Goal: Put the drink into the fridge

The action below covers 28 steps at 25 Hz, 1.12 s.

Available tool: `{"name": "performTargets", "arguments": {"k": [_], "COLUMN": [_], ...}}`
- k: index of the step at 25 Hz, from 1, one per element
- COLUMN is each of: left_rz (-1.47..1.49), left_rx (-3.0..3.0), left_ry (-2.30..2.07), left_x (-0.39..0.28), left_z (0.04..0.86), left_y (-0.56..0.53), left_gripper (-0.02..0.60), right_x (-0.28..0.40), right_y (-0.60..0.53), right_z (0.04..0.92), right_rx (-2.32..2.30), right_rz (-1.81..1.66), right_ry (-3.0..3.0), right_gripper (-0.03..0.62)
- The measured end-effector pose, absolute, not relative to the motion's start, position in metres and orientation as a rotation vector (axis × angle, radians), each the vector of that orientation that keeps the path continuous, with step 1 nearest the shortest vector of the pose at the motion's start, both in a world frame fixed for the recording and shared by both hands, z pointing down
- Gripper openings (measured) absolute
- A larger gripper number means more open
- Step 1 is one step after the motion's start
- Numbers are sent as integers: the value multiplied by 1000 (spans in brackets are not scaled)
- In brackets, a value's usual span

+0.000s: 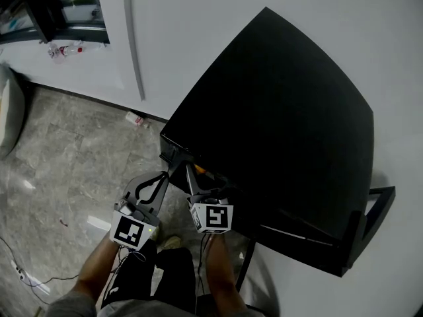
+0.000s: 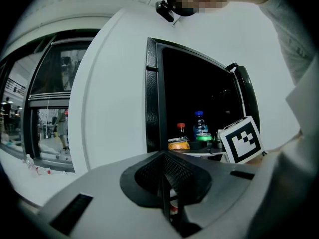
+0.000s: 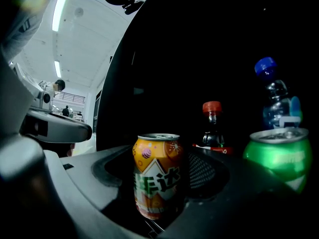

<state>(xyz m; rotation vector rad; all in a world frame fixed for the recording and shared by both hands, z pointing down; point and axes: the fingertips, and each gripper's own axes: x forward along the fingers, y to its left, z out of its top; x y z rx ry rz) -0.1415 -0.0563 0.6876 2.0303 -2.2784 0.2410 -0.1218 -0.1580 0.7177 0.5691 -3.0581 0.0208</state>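
Observation:
A black mini fridge [image 1: 277, 111] stands open, with its door [image 2: 243, 91] swung to the right. My right gripper [image 3: 158, 183] reaches level into the fridge. It is shut on an upright orange can [image 3: 158, 176], with a jaw on either side. That orange can [image 2: 178, 144] shows at the front edge of the shelf. Behind it stand a red-capped dark bottle [image 3: 213, 126], a blue-capped clear bottle [image 3: 273, 96] and a green can [image 3: 280, 153]. My left gripper [image 2: 163, 183] is shut on nothing, just left of the fridge opening [image 1: 151, 189].
A white wall with a long handle [image 1: 135, 38] runs left of the fridge. A small bottle [image 1: 135, 118] lies on the grey marble floor by the wall. A cable [image 1: 20, 273] trails at the lower left. The person's legs are below the grippers.

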Motion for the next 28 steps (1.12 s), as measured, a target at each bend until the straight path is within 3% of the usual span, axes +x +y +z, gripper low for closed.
{"name": "performTargets", "arguments": {"k": [28], "left_rz": [212], "left_rx": [2087], "left_ry": [-2236], "left_x": [-121], "left_z": [637], "left_y": [-27], "left_gripper": [5], "right_x": [-86], "right_y": [-130], "right_z": [678], "right_rx": [656], "right_rz": [69], "right_ry": [-2965], "right_gripper": [334]}}
